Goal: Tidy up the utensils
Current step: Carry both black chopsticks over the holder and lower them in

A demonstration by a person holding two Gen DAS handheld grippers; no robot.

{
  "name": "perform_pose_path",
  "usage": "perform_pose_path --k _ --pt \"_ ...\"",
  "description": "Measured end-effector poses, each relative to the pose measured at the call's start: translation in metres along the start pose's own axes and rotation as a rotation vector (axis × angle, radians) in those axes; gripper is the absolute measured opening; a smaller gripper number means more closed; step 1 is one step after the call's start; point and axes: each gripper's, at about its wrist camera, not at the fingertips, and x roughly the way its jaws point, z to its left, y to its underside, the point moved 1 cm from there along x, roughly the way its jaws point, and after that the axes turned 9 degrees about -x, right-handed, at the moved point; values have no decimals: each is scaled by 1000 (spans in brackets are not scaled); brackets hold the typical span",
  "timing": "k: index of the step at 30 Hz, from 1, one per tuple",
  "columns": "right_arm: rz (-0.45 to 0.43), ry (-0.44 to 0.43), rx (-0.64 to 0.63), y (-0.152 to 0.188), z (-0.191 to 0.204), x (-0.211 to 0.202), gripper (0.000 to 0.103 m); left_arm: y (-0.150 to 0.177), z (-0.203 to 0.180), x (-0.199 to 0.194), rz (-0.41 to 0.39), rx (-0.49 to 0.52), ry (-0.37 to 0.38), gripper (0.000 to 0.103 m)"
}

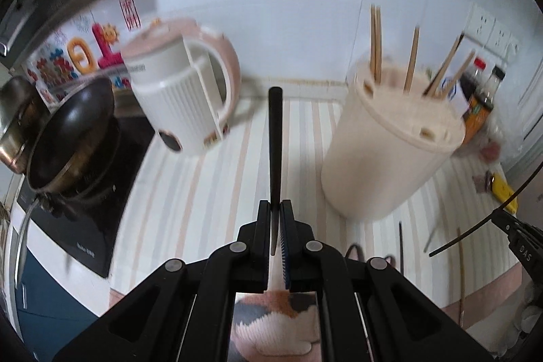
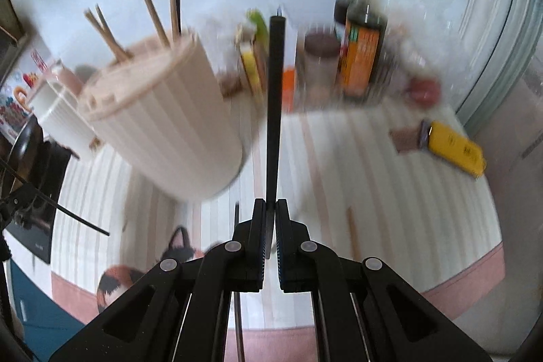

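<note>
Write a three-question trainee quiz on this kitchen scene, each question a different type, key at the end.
1. True or false: the left claw is shut on a black chopstick.
2. Multiple choice: where do the wooden chopsticks stand? A) in the wok B) in the holes of the cream holder's lid C) in the white kettle
3. Fill in: the right claw grips a ____ chopstick.

Key: 1 true. 2 B, they stick up through the lid of the cream holder. 3 black.
</note>
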Motion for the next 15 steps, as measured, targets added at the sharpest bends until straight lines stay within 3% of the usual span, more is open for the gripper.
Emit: perform_pose_path --k 7,15 --pt "-111 -8 5 -42 -3 -40 6 -38 -5 -34 -95 -18 32 3" --pt "-161 -103 -18 -79 10 -91 6 -72 -10 -85 -145 -19 110 3"
